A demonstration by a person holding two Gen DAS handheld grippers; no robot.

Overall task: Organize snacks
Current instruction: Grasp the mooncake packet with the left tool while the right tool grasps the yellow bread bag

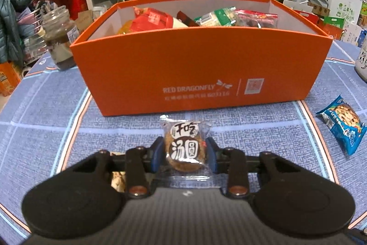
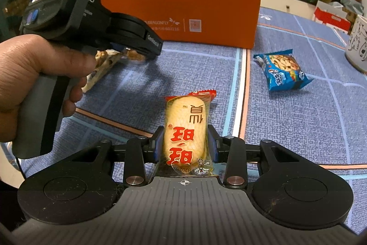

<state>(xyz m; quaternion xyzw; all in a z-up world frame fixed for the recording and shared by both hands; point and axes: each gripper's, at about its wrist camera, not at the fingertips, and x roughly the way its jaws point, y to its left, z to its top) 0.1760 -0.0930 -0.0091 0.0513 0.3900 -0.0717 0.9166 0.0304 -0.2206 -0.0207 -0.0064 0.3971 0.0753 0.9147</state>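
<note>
Before the orange cardboard box (image 1: 199, 70), both grippers hold snacks.
Left gripper (image 1: 185, 154) clamps a clear-wrapped round biscuit (image 1: 184, 147); right gripper (image 2: 185, 146) clamps a yellow rice cracker (image 2: 187, 130). Box part-filled; blue cookie packet (image 2: 283, 70) remains near the table's right edge.

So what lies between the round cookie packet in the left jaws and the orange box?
Only bare blue tablecloth separates the cookie packet from the orange box, seen in the left wrist view.
</note>
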